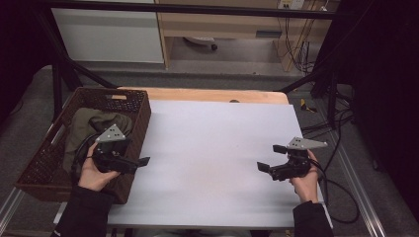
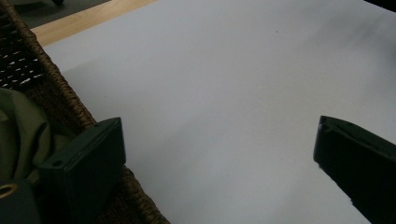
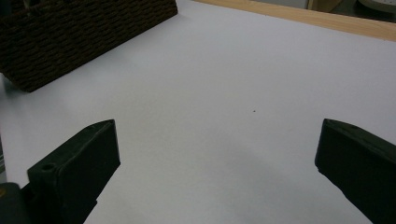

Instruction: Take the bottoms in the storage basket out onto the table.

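Note:
A dark brown wicker basket (image 1: 138, 113) stands at the table's left edge with an olive-green cloth (image 1: 86, 126) bunched inside. My left gripper (image 1: 141, 162) hovers over the basket's near right rim, held in a hand, jaws open and empty. In the left gripper view its jaws (image 2: 217, 154) stand wide apart over the white sheet, with the basket rim (image 2: 70, 98) and the cloth (image 2: 21, 135) at the left. My right gripper (image 1: 271, 158) is open and empty above the sheet's right side. In the right gripper view its jaws (image 3: 217, 158) frame bare white sheet, the basket (image 3: 79, 37) farther off.
A white sheet (image 1: 212, 153) covers most of the wooden table (image 1: 207, 95). Black frame bars cross at the back and sides. Cables (image 1: 341, 197) trail off the right edge onto the grey floor. A cabinet and shelving stand beyond the table.

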Demonstrator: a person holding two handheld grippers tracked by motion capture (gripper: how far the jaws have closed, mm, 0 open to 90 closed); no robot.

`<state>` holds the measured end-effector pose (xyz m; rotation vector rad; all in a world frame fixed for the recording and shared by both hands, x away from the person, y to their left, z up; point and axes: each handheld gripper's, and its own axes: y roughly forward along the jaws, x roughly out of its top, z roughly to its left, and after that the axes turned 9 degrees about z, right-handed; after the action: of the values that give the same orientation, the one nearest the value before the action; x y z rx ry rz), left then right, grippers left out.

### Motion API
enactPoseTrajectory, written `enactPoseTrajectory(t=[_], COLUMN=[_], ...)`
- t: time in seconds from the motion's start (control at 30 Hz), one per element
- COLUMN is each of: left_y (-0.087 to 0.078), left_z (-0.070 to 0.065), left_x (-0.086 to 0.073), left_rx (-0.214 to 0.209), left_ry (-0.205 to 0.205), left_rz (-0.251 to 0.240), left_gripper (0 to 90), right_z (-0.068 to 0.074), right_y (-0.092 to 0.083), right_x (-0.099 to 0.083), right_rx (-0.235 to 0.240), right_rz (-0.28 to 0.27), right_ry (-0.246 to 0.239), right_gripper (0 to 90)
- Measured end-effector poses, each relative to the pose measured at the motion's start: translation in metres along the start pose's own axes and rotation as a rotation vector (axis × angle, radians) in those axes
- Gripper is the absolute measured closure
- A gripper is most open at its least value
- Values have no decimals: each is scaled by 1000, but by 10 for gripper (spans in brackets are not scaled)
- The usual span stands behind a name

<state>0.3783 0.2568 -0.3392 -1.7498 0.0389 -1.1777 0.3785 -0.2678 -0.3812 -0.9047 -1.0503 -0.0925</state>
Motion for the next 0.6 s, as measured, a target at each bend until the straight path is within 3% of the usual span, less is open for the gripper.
enactPoseTrajectory(t=[0.6], left_y=[-6], left_z=[-5], left_x=[3], left_rx=[19], left_ry=[4], left_rz=[8], left_gripper=[26], right_z=[-1], right_y=[-1], right_x=[0], right_rx=[-9], right_rz=[-2], right_ry=[2], right_gripper=[5])
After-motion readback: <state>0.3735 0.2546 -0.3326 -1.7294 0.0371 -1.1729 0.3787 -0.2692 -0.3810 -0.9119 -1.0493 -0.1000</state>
